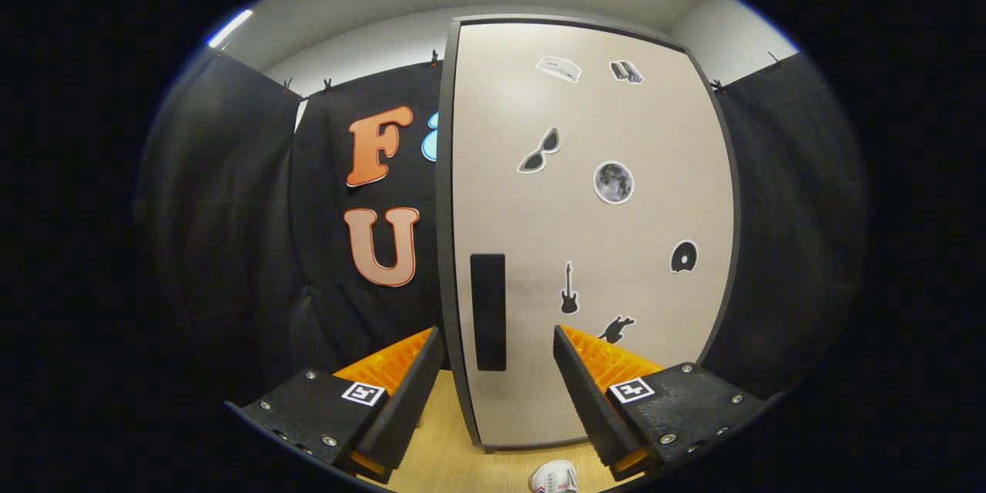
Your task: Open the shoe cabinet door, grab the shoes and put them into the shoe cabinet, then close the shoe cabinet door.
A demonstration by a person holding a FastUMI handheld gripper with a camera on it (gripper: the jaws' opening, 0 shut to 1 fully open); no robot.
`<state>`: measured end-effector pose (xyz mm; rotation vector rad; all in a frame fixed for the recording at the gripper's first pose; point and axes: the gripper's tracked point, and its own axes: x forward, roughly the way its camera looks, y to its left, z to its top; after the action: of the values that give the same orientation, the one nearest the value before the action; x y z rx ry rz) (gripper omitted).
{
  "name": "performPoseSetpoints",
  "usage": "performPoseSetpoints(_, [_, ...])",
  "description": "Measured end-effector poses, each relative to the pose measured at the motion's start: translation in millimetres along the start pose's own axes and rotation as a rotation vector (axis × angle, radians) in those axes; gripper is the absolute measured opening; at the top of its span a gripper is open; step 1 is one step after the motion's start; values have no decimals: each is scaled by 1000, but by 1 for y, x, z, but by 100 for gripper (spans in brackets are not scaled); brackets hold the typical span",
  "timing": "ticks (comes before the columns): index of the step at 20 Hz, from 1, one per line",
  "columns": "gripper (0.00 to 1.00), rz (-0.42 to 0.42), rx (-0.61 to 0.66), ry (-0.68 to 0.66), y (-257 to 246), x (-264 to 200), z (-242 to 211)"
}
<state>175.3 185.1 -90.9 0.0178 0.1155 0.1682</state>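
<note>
The tall beige shoe cabinet door with a dark frame is standing closed just ahead of the gripper, whose two fingers are spreading wide apart and holding nothing. A black rectangular handle strip is sitting near the door's left edge, showing between the fingertips and beyond them. Small stickers are dotting the door: sunglasses, a moon disc, a guitar and a record. Black cloth is hanging to both sides of the cabinet, close against its edges. The light wooden floor is lying open beneath the fingers, and a white shoe with red and blue trim is resting there, below the right finger and in front of the door's foot.
</note>
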Motion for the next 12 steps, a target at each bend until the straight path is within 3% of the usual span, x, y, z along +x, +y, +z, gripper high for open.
performPoseSetpoints(7, [90, -35, -33, -3, 2, 43, -6])
performPoseSetpoints(12, [85, -55, -41, 6, 2, 66, -16])
